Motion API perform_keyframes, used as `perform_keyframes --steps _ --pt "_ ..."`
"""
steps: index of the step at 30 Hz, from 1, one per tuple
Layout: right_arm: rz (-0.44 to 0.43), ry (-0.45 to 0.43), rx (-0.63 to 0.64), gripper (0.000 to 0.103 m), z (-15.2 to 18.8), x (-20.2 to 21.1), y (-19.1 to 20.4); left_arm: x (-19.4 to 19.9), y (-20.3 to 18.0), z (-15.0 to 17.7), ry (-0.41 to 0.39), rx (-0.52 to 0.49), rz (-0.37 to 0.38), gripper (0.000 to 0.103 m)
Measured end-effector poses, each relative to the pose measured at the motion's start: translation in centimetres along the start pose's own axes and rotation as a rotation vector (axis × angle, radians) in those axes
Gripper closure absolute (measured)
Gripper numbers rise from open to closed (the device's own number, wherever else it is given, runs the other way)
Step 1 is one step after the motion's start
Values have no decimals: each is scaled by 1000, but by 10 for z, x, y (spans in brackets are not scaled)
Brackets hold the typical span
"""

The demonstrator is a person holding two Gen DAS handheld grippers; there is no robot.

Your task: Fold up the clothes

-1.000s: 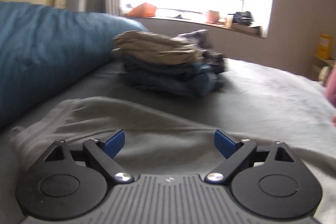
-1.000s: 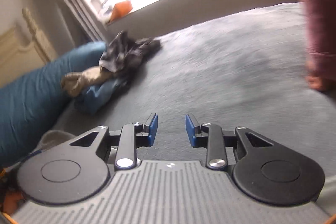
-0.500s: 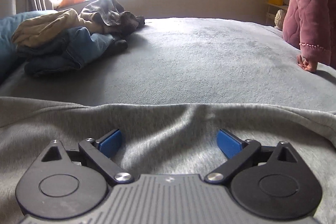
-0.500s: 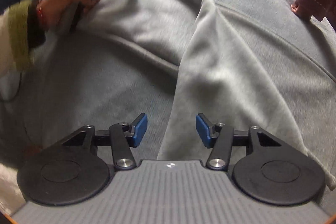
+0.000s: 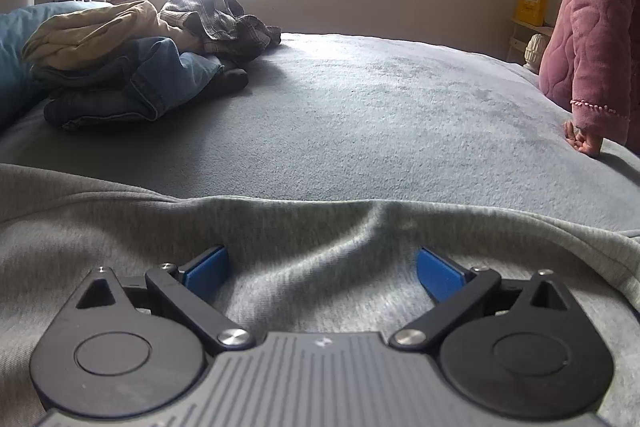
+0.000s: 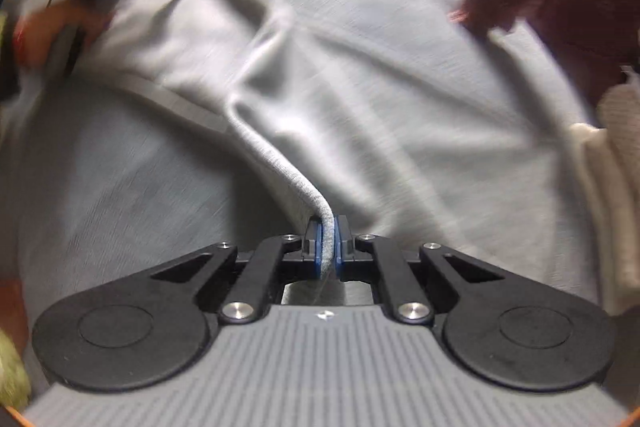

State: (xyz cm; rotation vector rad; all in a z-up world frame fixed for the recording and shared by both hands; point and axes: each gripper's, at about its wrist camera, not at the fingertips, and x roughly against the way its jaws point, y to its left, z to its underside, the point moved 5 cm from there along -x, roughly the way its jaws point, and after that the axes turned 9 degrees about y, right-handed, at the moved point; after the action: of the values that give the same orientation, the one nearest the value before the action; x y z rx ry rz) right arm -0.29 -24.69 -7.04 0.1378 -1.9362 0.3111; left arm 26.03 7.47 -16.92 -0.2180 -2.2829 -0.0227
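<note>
Far left, a pile of clothes is heaped on the bed. Near, a grey garment is spread across the bed — the left claw is held wide open over it, nothing gripped. A fold of the garment is pinched in the closed right claw. Far right — a pink sleeve is seen.

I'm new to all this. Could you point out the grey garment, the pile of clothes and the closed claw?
grey garment (image 5: 320, 239): left wrist view, its bunched middle.
pile of clothes (image 5: 132, 67): left wrist view, the jeans.
right claw (image 6: 327, 243): right wrist view, its tips.
</note>
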Motion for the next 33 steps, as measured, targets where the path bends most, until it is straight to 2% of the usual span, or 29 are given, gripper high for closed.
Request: perform_keyframes --steps 4,8,12,20,24,27,29,33 --pt "53 -34 -88 99 -36 11 -70 0 0 0 1 -5 0 2" --pt "73 17 -107 99 -64 -16 -123 0 -1 -1 5 -9 -2 1" --pt "84 88 -95 99 -88 -57 -154 -1 -2 -1 9 -14 -1 1" --pt "135 196 55 98 -128 -127 -181 -2 -2 -1 13 -23 6 0" --pt "183 247 4 91 -130 -163 -210 -2 -2 0 11 -24 6 0" --pt "270 220 -40 87 -126 -170 -231 -2 -3 0 10 -26 3 0" --pt "335 170 -131 83 -122 -163 -250 -2 -3 0 7 -27 1 0" --pt "342 27 -321 81 -101 -128 -266 -1 -4 1 2 -29 -1 0"
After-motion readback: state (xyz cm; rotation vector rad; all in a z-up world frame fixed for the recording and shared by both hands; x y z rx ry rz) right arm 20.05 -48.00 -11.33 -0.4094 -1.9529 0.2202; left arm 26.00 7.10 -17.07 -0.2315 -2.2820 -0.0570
